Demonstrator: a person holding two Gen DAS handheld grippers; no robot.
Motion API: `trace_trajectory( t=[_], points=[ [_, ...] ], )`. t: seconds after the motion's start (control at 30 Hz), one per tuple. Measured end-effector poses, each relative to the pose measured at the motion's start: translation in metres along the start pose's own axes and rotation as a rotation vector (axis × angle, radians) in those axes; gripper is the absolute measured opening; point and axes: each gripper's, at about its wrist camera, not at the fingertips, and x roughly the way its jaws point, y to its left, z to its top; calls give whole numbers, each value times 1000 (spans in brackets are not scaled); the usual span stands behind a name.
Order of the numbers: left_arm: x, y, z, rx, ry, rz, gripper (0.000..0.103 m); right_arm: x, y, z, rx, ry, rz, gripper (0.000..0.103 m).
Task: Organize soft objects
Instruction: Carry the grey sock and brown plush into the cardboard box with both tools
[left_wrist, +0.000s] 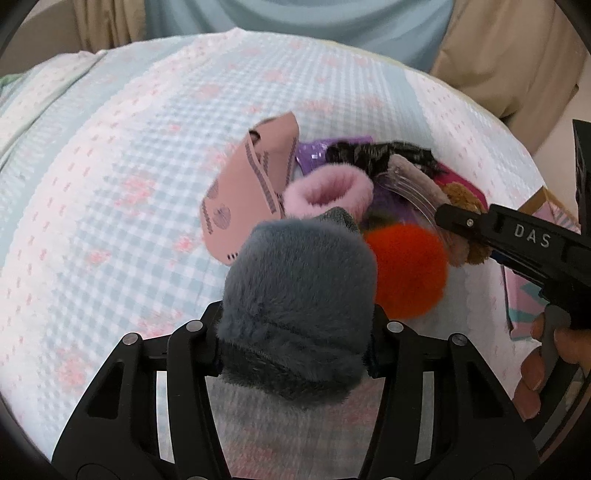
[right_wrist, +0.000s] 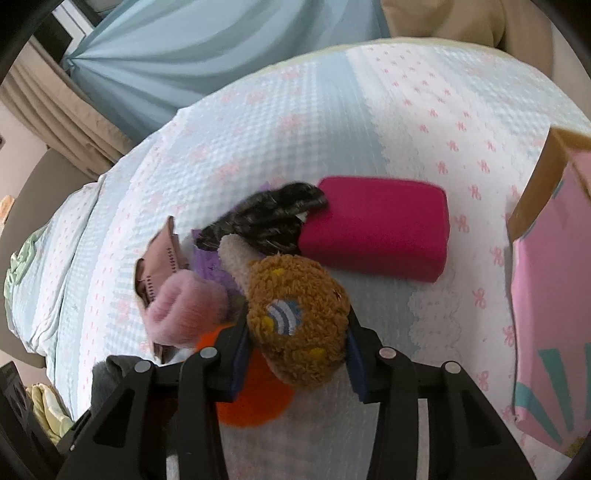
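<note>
Wide open checkered bedspread left and beyond pile; pink box crowding right edge.

Left gripper angled down, clamped on grey plush item, just beside orange pompom.

Right gripper angled down, clenched on brown plush toy; hand on its grip. "DAS" lettering on right gripper body.

Magenta pouch flat on bedspread behind pile, touching dark fuzzy item.

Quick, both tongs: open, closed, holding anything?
Left tongs: closed on the grey plush piece.
Right tongs: closed on the brown fuzzy toy.
</note>
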Motion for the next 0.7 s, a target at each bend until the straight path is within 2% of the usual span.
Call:
trace_trajectory(
  t=[0.23, 0.4, 0.53, 0.7],
  points=[
    [-43, -10, 8, -35, -61, 38, 49, -41, 6, 7, -32, -34, 40, 40],
    [-93, -39, 27, -23, -129, 62, 49, -103, 3, 19, -68, -79, 79, 40],
    [-144, -79, 44, -2, -197, 58, 49, -166, -8, 31, -112, -120, 103, 40],
    [-201, -143, 59, 52, -238, 34, 49, -243, -35, 39, -163, -150, 99, 40]
  ],
)
